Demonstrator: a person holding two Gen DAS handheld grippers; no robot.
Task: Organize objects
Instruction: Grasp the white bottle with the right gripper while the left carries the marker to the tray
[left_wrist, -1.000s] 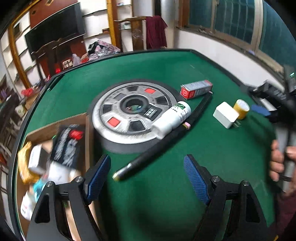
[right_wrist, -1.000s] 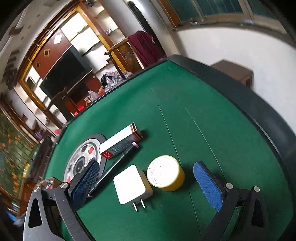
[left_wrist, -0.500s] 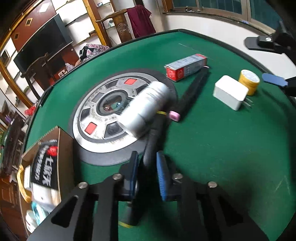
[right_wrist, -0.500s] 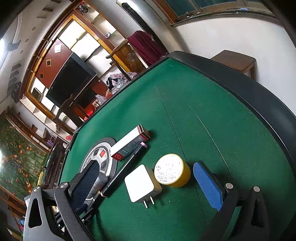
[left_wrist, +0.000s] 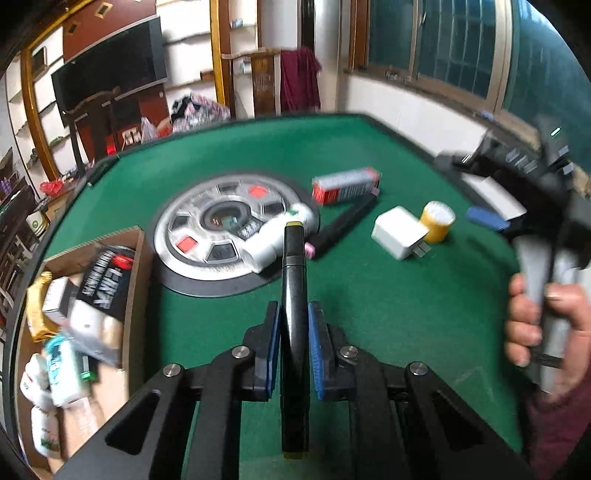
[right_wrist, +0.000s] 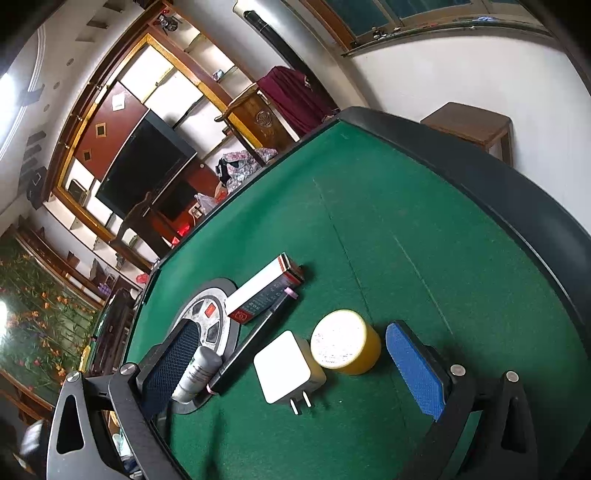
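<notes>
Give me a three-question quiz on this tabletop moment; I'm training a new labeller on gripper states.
1. What is the left gripper shut on?
2. True or false: the right gripper is closed on the yellow jar.
3. Which lies nearest the jar: A) white charger, B) red-and-white box, C) cardboard box?

Key
1. A black pen, clamped between the blue pads.
2. False; its jaws stand open, with the jar between them untouched.
3. A, right beside the jar.
</notes>
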